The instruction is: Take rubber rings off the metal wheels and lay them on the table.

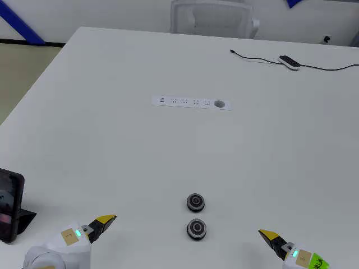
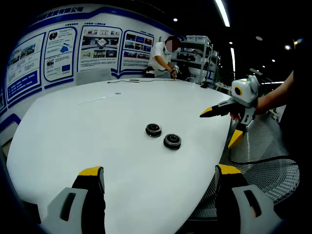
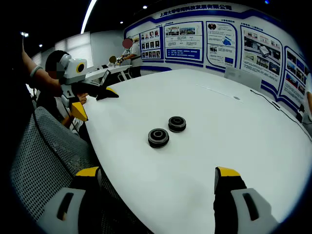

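Two small metal wheels with black rubber rings lie flat on the white table (image 1: 112,140): the far wheel (image 1: 195,202) (image 2: 153,129) (image 3: 177,124) and the near wheel (image 1: 196,228) (image 2: 172,141) (image 3: 158,137), close together but apart. My left gripper (image 1: 105,221) (image 2: 159,170) hovers at the table's near edge, left of the wheels, open and holding nothing. To the right of the wheels my right gripper (image 1: 267,235) (image 3: 157,171) is likewise open, with nothing between its yellow-tipped fingers. Each gripper points toward the wheels from its own side.
A dark phone on a stand (image 1: 10,204) sits at the near left edge. A white socket strip (image 1: 190,102) is set into the table's middle. A small device with a black cable (image 1: 289,61) lies at the far right, and a chair (image 1: 213,17) stands behind the table.
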